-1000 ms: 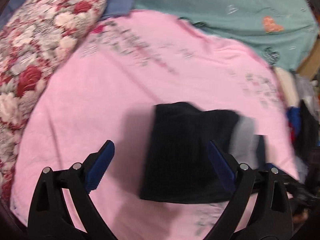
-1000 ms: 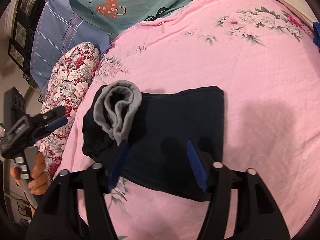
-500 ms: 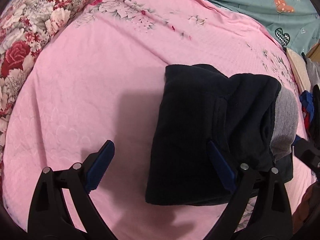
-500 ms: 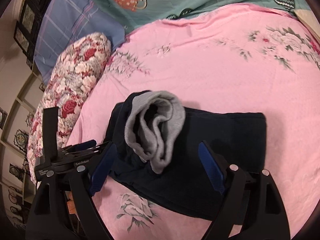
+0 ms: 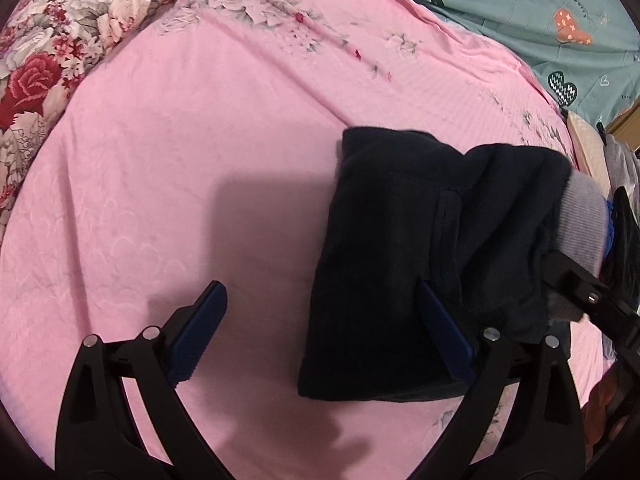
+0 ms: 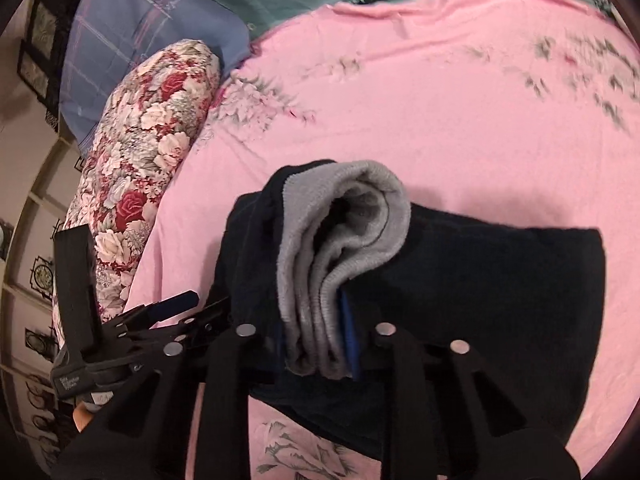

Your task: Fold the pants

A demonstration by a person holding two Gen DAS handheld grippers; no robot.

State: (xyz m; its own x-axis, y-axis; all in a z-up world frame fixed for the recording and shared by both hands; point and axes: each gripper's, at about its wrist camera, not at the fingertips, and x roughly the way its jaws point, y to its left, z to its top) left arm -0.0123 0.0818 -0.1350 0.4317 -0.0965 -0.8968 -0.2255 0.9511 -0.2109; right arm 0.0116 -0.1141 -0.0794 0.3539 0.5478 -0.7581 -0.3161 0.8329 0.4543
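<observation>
Dark navy pants (image 5: pixel 400 256) lie folded on the pink bedsheet (image 5: pixel 180 160), and their grey-lined waistband (image 6: pixel 344 232) bunches up at one end. My right gripper (image 6: pixel 316 340) is closing on that grey waistband. Its blue pad (image 6: pixel 349 334) presses the fabric from the right, while the other pad is hidden by cloth. The right gripper's arm (image 5: pixel 580 292) also shows at the right edge of the left wrist view. My left gripper (image 5: pixel 320 336) stands wide open over the pants' opposite end, one finger (image 5: pixel 440 328) over the dark cloth and nothing pinched. It also appears as the left gripper (image 6: pixel 172 308) beside the pants.
A red floral pillow (image 6: pixel 152 152) lies along the sheet's edge, with a blue plaid pillow (image 6: pixel 140 40) and a teal quilt (image 5: pixel 540 20) behind. Loose clothes (image 5: pixel 616 160) pile up at the bed's far side. A hand (image 6: pixel 84 420) holds the left gripper.
The right gripper slid over to the grey waistband and its wide jaws came together on it. The left gripper sank closer to the pants, staying open.
</observation>
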